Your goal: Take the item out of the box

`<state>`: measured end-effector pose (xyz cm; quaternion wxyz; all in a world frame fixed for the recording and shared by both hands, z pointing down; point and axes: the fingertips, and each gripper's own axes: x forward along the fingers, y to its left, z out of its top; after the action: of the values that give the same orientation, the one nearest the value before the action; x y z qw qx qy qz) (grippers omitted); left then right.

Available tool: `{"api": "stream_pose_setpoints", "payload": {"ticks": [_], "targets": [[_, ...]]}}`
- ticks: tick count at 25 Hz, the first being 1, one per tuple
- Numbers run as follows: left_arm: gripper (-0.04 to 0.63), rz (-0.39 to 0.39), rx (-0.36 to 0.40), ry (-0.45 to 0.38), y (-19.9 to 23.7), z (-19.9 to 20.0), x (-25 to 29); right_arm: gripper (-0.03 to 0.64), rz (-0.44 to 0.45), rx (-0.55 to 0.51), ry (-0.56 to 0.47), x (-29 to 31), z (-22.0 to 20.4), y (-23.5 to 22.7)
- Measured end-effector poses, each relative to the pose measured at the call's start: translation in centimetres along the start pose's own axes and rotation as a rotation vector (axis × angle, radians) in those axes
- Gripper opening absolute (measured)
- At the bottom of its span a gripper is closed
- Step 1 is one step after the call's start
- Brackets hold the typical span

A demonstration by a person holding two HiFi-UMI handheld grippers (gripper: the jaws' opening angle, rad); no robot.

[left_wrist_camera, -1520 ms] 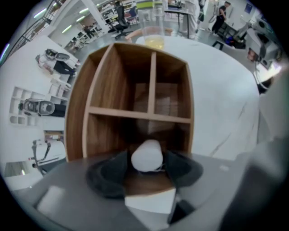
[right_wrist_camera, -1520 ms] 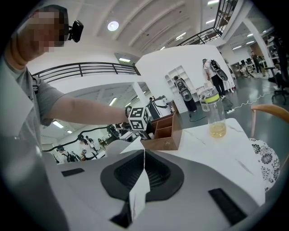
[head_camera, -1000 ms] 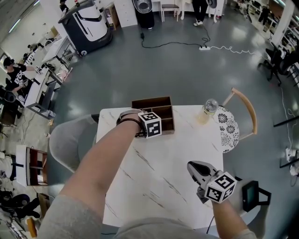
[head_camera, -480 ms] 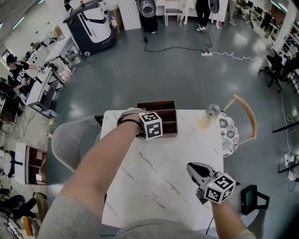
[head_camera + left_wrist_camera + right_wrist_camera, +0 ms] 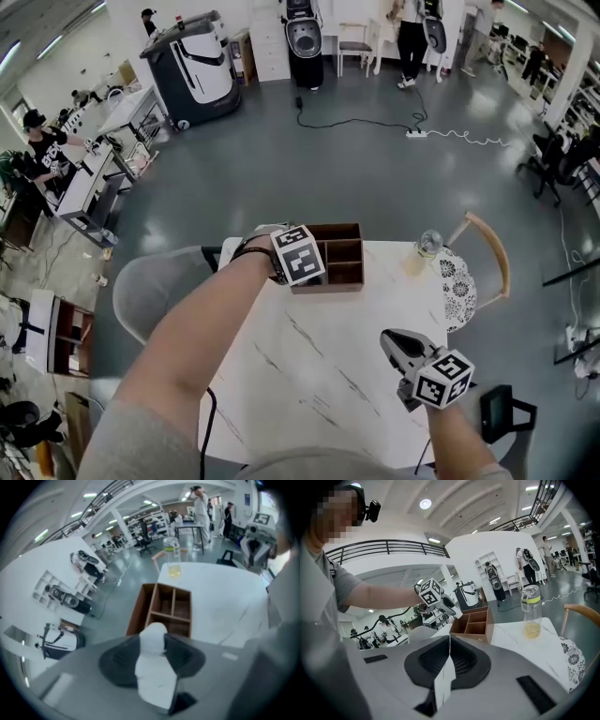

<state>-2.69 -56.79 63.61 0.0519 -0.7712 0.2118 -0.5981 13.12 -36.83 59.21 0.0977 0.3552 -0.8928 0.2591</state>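
Observation:
A brown wooden box (image 5: pixel 343 264) with several open compartments stands at the far edge of the white marble table (image 5: pixel 319 366). My left gripper (image 5: pixel 302 268) hovers by the box's left end, shut on a white item (image 5: pixel 153 667) with a rounded tip that sticks out past the jaws. The left gripper view looks down into the box (image 5: pixel 167 607), and the compartments it shows are bare. From the right gripper view the left gripper (image 5: pixel 451 607) hangs above the box (image 5: pixel 476 620). My right gripper (image 5: pixel 392 339) rests low at the table's near right, shut on nothing (image 5: pixel 449 641).
A clear bottle (image 5: pixel 427 244) with yellow liquid stands at the table's far right corner. A wooden chair (image 5: pixel 487 227) with a patterned cushion sits beside that corner, and a grey chair (image 5: pixel 155 291) at the table's left. People and machines stand far off across the hall.
My left gripper has drawn to the left, from the box's middle to its left end, still holding the white item. The head view has tilted up a little. The right gripper has stayed put.

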Motion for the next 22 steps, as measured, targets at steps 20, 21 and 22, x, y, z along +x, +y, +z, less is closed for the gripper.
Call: {"api": "stream_pose_setpoints", "payload": {"ticks": [20, 21, 22], "targets": [[0.164, -0.032, -0.401, -0.564, 1.7, -3.3, -19.9, 0.009, -0.096, -0.031, -0.109, 1.3, 8.0, 5.9], [0.164, -0.034, -0.413, -0.59, 1.3, -3.8, -20.9, 0.009, -0.097, -0.029, -0.118, 1.2, 8.2, 6.4], [0.164, -0.037, -0.425, -0.615, 0.9, -4.4, -22.0, 0.009, -0.098, -0.027, -0.126, 1.1, 8.5, 7.0]]}}
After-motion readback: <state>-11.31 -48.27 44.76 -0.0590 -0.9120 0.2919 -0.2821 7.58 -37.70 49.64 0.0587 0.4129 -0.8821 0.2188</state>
